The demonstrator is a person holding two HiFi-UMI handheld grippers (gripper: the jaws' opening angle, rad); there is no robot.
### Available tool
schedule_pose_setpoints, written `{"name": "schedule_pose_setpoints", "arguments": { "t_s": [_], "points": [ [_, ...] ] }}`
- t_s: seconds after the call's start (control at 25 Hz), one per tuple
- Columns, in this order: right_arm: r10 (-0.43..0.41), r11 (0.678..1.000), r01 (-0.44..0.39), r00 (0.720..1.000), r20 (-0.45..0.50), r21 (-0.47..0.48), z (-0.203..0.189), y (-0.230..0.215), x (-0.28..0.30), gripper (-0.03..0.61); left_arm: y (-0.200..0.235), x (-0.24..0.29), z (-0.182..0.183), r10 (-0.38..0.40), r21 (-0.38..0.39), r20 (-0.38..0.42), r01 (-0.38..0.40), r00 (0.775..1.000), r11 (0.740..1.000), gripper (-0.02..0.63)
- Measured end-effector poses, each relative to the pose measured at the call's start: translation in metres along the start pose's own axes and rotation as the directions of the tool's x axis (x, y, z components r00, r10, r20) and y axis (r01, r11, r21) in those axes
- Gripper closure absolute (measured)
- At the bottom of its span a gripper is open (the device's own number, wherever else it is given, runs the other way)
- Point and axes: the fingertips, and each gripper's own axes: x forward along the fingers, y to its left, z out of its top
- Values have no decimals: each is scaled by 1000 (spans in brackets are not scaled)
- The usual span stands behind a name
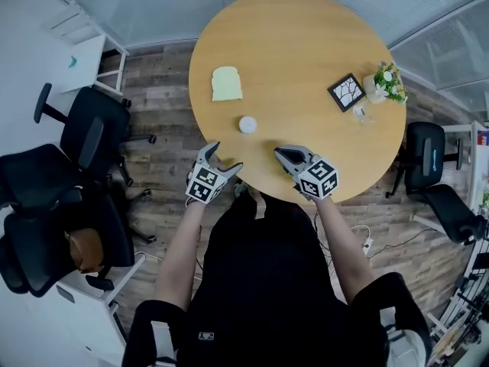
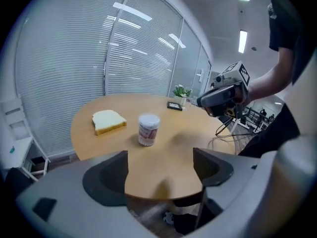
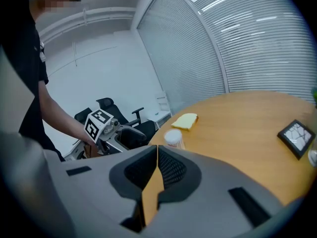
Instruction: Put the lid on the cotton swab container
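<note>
The cotton swab container is a small white-topped cylinder that stands upright near the front of the round wooden table. It also shows in the left gripper view as the container and in the right gripper view as the container. I cannot tell whether its white top is a lid. My left gripper hovers open at the table's near edge, short of the container, with nothing between its jaws. My right gripper is shut and empty to the container's right.
A pale yellow sponge-like slab lies behind the container. At the table's right stand a small black picture frame, a potted plant and a small clear object. Black office chairs stand to the left of the table.
</note>
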Motion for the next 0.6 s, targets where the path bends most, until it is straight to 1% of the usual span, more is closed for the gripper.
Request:
{"name": "schedule_pose_setpoints", "arguments": {
  "t_s": [0.08, 0.16, 0.24, 0.36, 0.56, 0.6],
  "points": [
    [-8, 1000, 7, 1000, -9, -23, -2, 5, -4, 574, -5, -14, 8, 6, -16, 44, -6, 999, 1000, 196],
    [-18, 999, 18, 1000, -10, -32, -3, 7, -9, 574, -9, -30, 14, 15, -61, 97, -9, 995, 998, 203],
    [-28, 999, 28, 1000, -4, -36, -3, 9, -12, 574, -13, -45, 20, 31, -96, 149, -17, 988, 995, 232],
    [-33, 999, 33, 999, 7, -42, -2, 16, -15, 574, -21, -67, 25, 46, -114, 199, -23, 979, 993, 361],
    [-28, 997, 29, 999, 17, -68, 5, 31, -13, 574, -30, -94, 33, 55, -136, 257, -20, 965, 990, 487],
    [-26, 997, 28, 999, 20, -78, 7, 34, -12, 574, -31, -98, 34, 61, -140, 264, -24, 963, 990, 530]
  ]
}}
